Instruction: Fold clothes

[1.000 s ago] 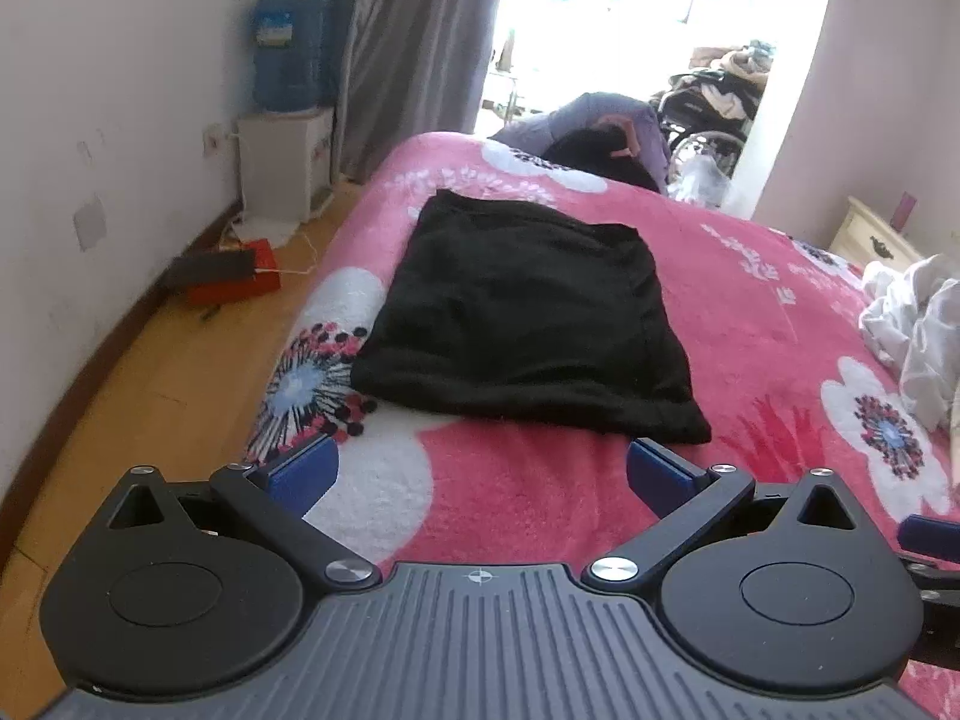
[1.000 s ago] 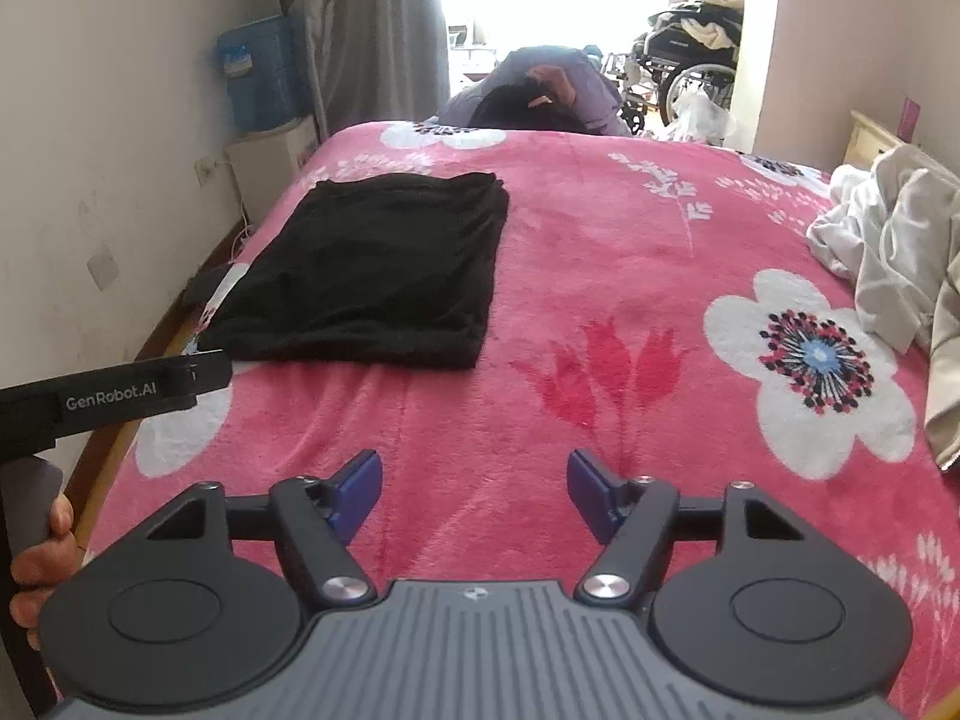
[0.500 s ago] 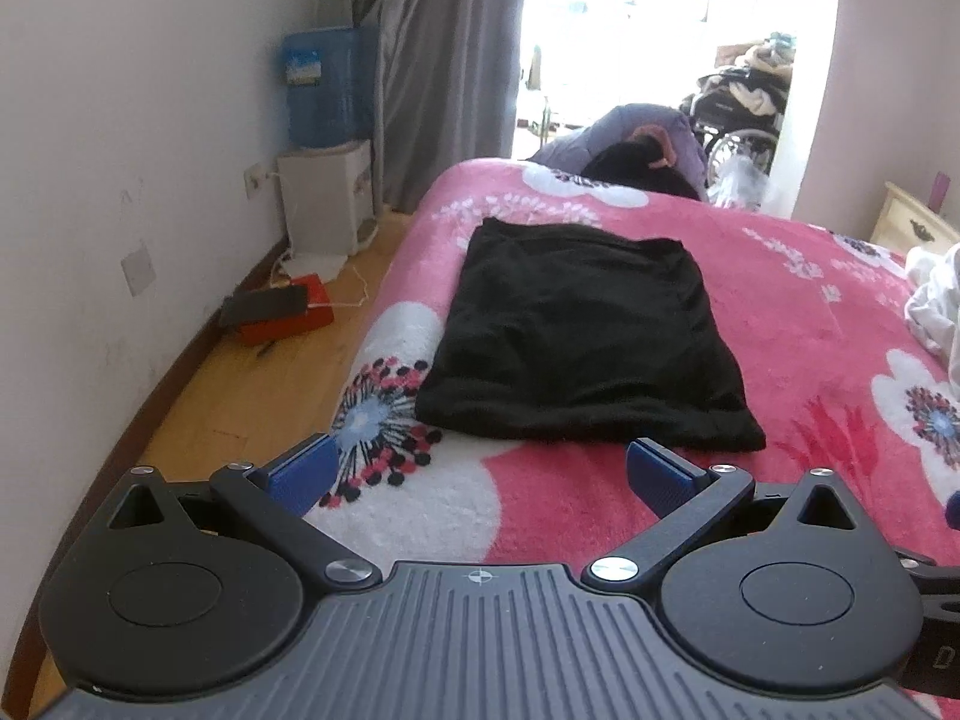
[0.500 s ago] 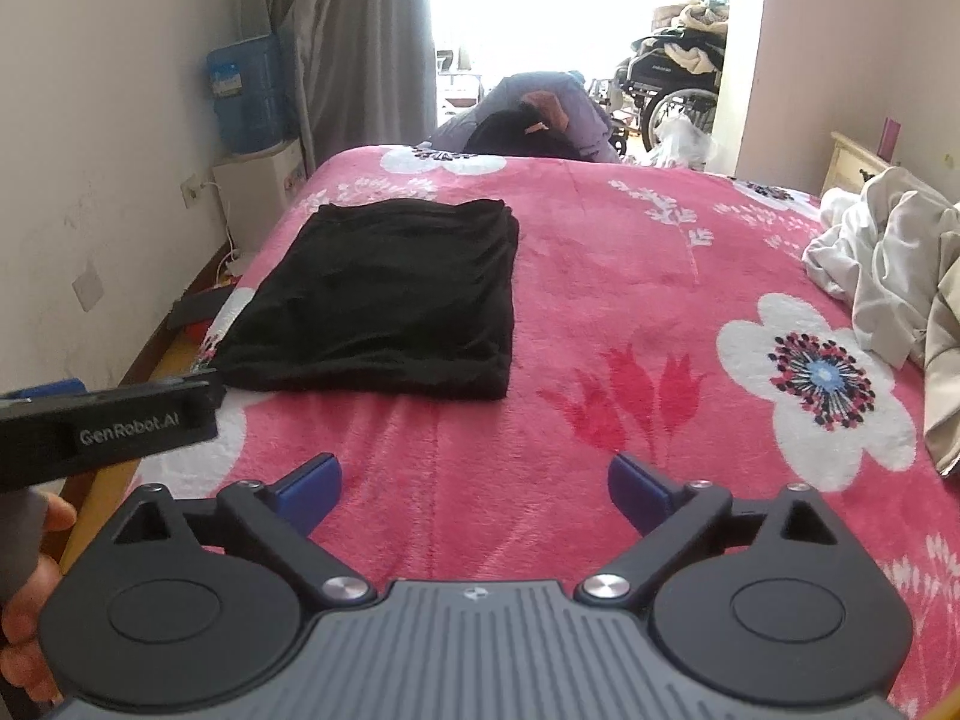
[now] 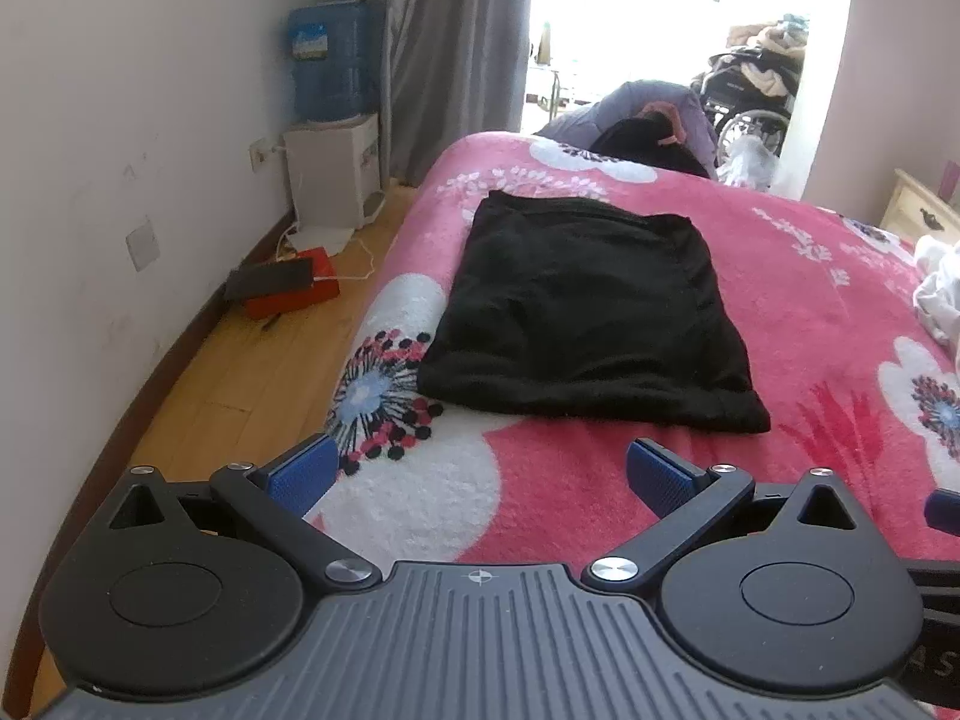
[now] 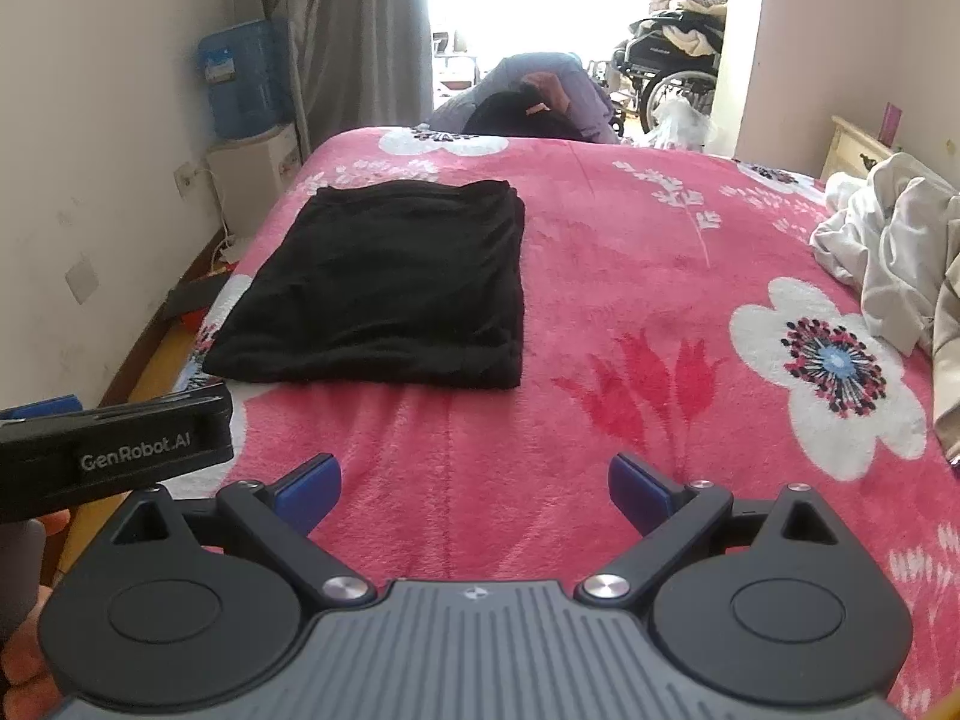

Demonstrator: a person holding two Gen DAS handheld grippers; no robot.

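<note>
Lying folded at centre frame on a pink floral blanket (image 5: 600, 498), a black garment (image 5: 585, 312) sits ahead of the left gripper (image 5: 480, 477) and right gripper (image 6: 474, 489), both spread wide and empty; white clothes (image 6: 888, 258) crowd the right edge.

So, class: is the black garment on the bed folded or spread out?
Folded: the black garment lies as a compact rectangle with stacked layers along its right edge.

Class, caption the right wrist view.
Open right gripper hovers above pink floral blanket, folded black garment ahead.
</note>
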